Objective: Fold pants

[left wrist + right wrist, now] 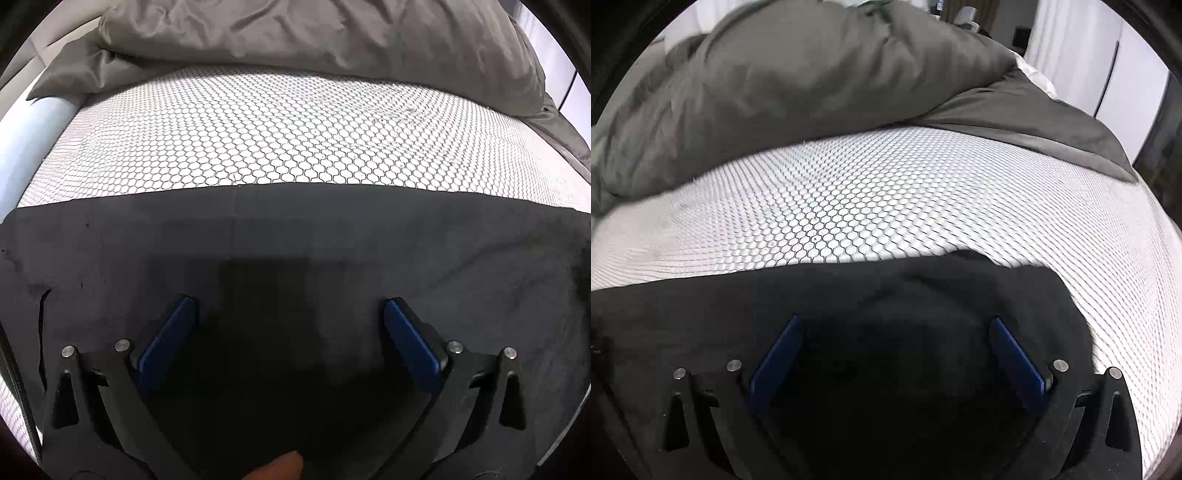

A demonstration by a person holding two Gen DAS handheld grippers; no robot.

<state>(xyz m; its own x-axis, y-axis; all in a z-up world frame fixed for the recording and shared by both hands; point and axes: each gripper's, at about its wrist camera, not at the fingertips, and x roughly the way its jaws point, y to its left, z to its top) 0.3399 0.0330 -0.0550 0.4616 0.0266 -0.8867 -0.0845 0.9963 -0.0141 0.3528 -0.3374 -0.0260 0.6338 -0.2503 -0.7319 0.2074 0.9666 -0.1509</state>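
1. The pants, dark and flat, fill the lower half of the left wrist view. Their far edge runs as a nearly straight line across the middle of the frame.
2. The left gripper sits low over the pants. Its 2 blue pads stand wide apart with only dark cloth between them; nothing is clamped.
3. A fingertip shows at the bottom centre of the left wrist view.
4. In the right wrist view the pants cover the lower left and centre. Their far edge rises into a rounded hump at the centre, and the cloth ends at the lower right.
5. The right gripper is also spread wide over the pants, its pads gripping nothing.
6. The white mattress with a black hexagon pattern fills the middle of both views.
7. A rumpled grey duvet lies across the top of both frames, resting on the mattress beyond the pants and apart from them.
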